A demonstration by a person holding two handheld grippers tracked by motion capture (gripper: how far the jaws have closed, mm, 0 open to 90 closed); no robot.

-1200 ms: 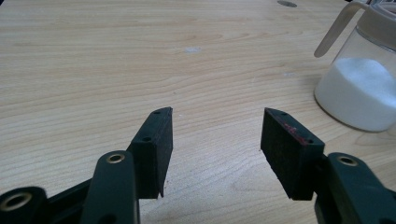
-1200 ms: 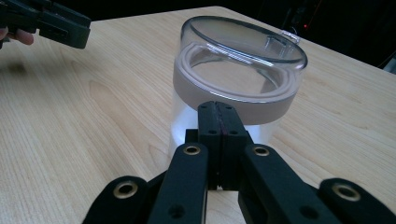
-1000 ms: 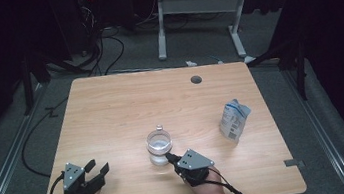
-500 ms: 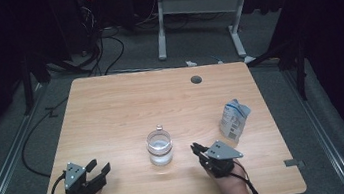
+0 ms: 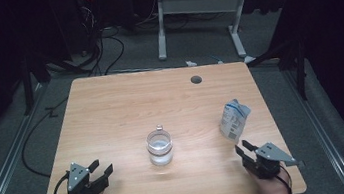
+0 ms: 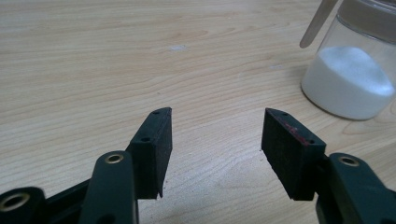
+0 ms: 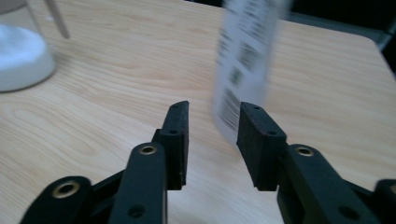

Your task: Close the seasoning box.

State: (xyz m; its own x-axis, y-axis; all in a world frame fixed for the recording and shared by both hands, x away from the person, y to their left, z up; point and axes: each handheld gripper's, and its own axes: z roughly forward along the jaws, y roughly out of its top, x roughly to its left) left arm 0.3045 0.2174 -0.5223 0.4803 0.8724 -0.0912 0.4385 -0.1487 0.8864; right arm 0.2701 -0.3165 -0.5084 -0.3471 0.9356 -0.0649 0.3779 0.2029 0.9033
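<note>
The right gripper (image 5: 244, 152) sits near the right end of the table's near edge, its jaws pointing away from the person toward the white packet (image 5: 234, 119) that stands just beyond them. The jaws are partly apart and have just been opening; nothing is between the pads, though in the right gripper view the packet (image 7: 247, 60) rises right past the gap, behind the tips, and whether it touches the right-hand tip cannot be told. That packet is smeared by motion blur: its printed bars can be made out, its wording cannot, and its top is cut off by the frame edge.

Off to this gripper's left stands the glass jar (image 5: 159, 147) with white powder in its bottom; in the right gripper view only a corner of the jar (image 7: 21, 51) shows, cropped at the left and top, with a thin stick (image 7: 57, 18) leaning in it.

The left gripper (image 5: 101, 169) rests near the left end of the same edge, jaws wide apart and empty, bare table (image 6: 93, 70) between and ahead of them. From it the jar (image 6: 348, 70) lies ahead and to the right, well apart, its lid cut off by the frame and the stick (image 6: 317, 21) showing as only 1 pale blade
</note>
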